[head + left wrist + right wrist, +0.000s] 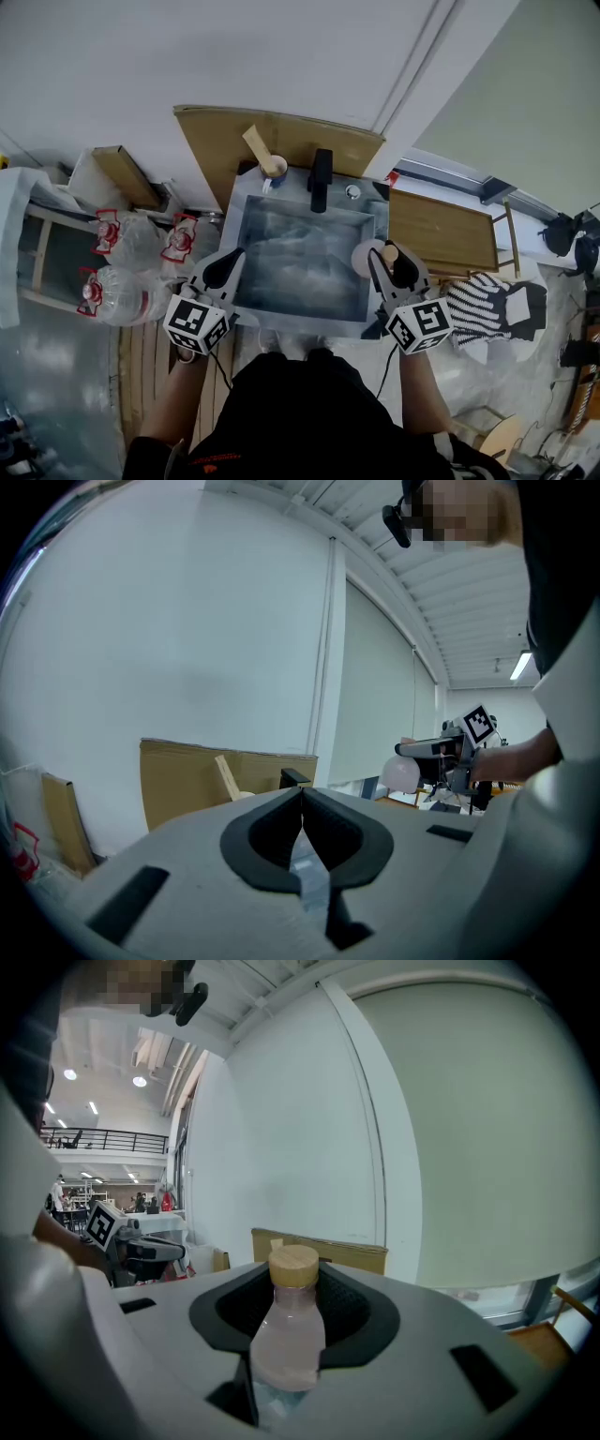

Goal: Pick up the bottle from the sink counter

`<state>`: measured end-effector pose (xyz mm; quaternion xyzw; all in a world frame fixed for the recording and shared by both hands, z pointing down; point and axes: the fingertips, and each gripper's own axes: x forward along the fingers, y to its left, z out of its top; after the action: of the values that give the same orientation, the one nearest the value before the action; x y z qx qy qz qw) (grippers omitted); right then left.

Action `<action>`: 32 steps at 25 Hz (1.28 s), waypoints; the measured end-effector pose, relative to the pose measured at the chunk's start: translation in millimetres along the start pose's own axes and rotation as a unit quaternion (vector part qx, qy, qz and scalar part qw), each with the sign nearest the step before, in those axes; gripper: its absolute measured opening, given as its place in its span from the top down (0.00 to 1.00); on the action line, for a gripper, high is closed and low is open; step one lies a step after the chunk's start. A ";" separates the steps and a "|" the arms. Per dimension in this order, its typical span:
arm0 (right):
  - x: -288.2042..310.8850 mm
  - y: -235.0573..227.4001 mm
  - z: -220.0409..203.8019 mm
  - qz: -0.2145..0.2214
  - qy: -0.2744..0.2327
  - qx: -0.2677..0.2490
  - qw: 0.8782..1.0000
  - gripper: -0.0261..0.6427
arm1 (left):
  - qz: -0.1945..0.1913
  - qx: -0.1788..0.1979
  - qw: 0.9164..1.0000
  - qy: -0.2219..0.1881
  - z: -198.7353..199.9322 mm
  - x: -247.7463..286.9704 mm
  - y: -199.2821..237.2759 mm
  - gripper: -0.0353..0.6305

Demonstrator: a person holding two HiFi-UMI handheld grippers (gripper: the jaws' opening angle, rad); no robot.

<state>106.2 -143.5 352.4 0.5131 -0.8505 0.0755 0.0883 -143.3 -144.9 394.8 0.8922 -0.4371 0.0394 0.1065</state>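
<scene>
Nearest the person, at the bottom of the head view, the work is all on the right. The right gripper [292, 1312] has its jaws roughly half apart and clamped onto the bottle [289, 1335]. The pads press the pale body just below the tan cap [293, 1265], and the bottle stands upright between them. From above, that gripper [387, 267] and the bottle [370, 257] sit centre right of the frame, over the right-hand rim of the sink [246, 208]. I can't tell whether the base has cleared the counter, since it is hidden under the jaws. The left gripper [302, 803] is closed on nothing, tips touching, and hovers at the sink's near left corner, well apart from the bottle.

The grip looks high on the body, so I'd judge the bottle could swing like a pendulum. The lift wants to go straight up with the gripper held level and no roll of the wrist. I wouldn't squeeze harder, because a thin plastic wall would likely buckle. Further back, the black tap [321, 180] and the cup [276, 171] with its wooden stick stand at the sink's far edge — worth staying short of them — and beyond those a cardboard sheet [300, 136] leans on the wall.
</scene>
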 end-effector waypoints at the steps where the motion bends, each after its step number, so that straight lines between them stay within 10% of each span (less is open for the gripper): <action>1: 0.0 0.5 0.6 0.001 0.000 -0.001 1.000 0.75 | 0.000 0.000 1.000 0.000 0.3 0.3 0.0 0.92; 32: -9.4 -8.5 -11.4 -0.004 0.012 0.009 1.000 0.75 | -0.008 0.001 1.000 0.006 -3.6 10.2 -16.7 0.92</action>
<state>118.9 -136.9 361.7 0.5165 -0.8465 0.0888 0.0938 -123.7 -142.0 397.4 0.8957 -0.4289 0.0444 0.1083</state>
